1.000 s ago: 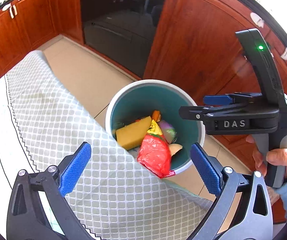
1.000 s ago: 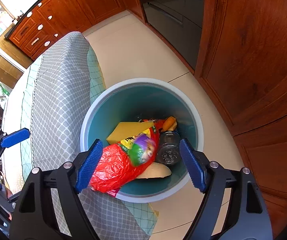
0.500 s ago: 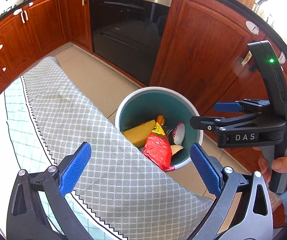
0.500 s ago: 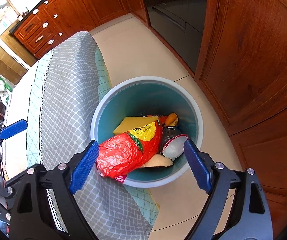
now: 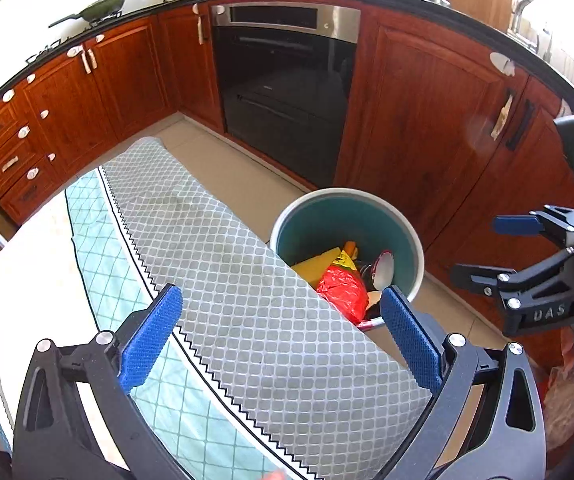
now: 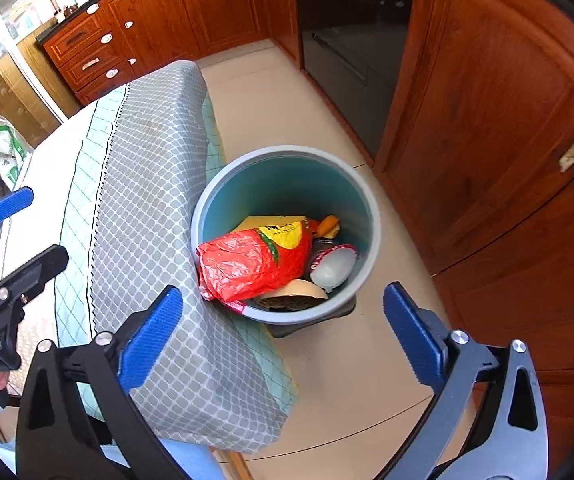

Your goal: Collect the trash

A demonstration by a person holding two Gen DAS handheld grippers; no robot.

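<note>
Trash fills the bottom of the round bin (image 6: 287,168) on the floor, just beside the cloth-covered worktop (image 6: 147,184): a red crinkly bag (image 6: 251,260) leaning on the rim, a yellow sponge (image 6: 263,221) behind it, and a small tub (image 6: 333,266) next to it. The right hand-held gripper (image 6: 283,332) hangs above the bin; its jaws have just been opening wide and nothing is between them. The left hand-held gripper (image 5: 281,336) is over the worktop, jaws wide apart and empty too.

Cup (image 6: 333,266) now in bin (image 6: 287,152).
</note>
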